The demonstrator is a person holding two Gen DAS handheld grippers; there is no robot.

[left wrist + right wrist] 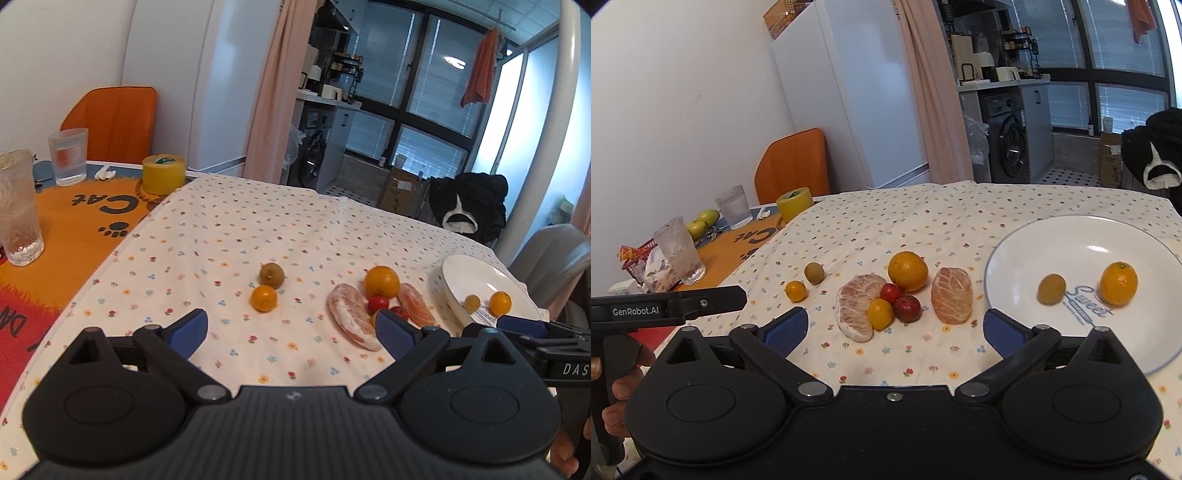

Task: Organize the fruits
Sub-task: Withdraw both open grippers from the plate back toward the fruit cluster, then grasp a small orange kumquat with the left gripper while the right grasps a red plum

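Floral-cloth worktop (923,206), fruit mid-sort: two pieces already on the plate (1052,236).
Both claws, left (291,332) and right (894,328), hang released and empty; next, likely grasp the orange (908,270) or a kumquat (880,314) just left of the plate.

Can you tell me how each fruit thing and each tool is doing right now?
left tool: open, holding nothing.
right tool: open, holding nothing.
white plate: holds two small fruits.
big orange: on the cloth, whole.
two pomelo pieces: peeled, on the cloth.
two glasses: upright.
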